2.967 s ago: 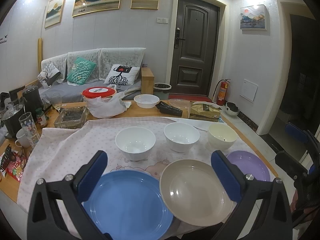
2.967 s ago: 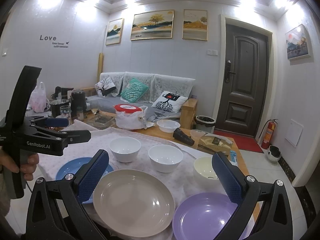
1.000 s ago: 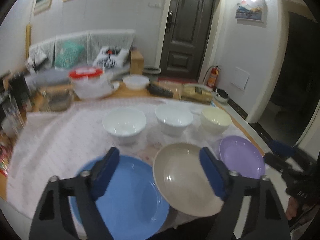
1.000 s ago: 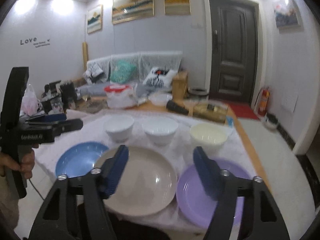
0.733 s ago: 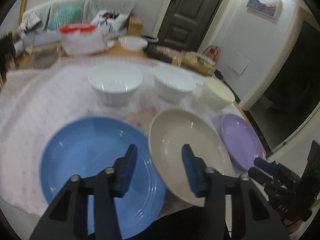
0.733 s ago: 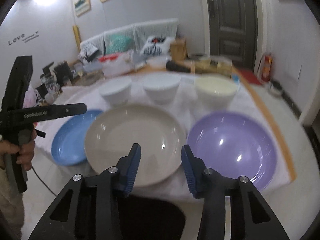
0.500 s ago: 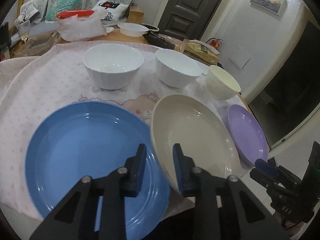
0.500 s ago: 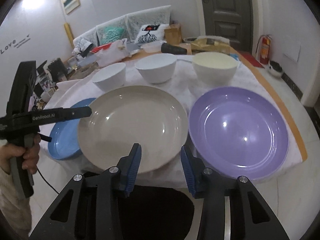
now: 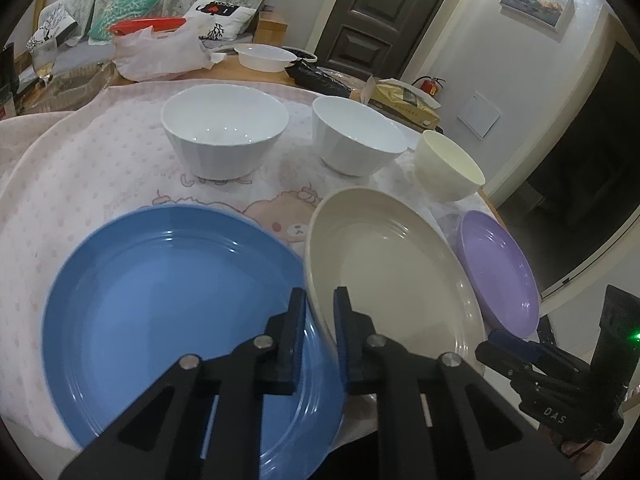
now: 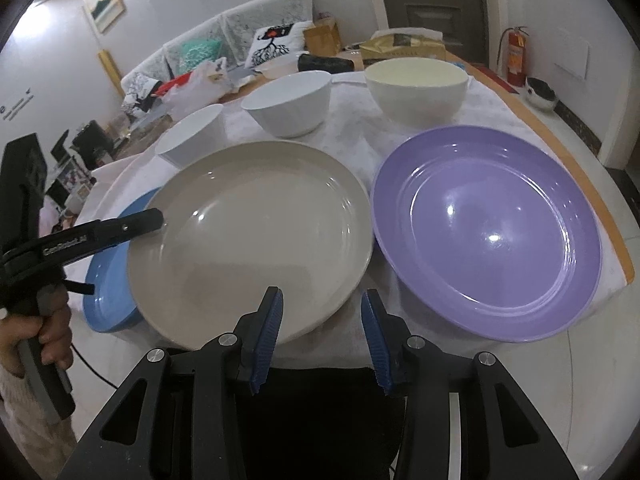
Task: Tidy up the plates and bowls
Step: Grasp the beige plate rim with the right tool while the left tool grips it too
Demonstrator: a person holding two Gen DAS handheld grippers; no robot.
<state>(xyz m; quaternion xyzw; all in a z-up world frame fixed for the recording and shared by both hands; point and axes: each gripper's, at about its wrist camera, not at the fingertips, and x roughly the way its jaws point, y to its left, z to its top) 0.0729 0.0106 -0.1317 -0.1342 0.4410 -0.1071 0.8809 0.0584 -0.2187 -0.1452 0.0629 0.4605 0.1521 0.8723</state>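
Now that your left gripper (image 9: 320, 320) has clenched its jaws on the beige plate's (image 9: 384, 264) left rim, between the blue plate (image 9: 160, 300) and purple plate (image 10: 486, 232), lifting can begin; your right gripper (image 10: 322, 334) hangs released, near its edge.

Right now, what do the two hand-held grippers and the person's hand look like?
Both are black angular frames with silver pivot bolts. The right hand-held gripper has ribbed blue pads. The left hand-held gripper shows dark blue pads; in the right wrist view its side bears white lettering, with a grey trigger handle and thin black cable below. The hand holding it wears a pale knit sleeve.
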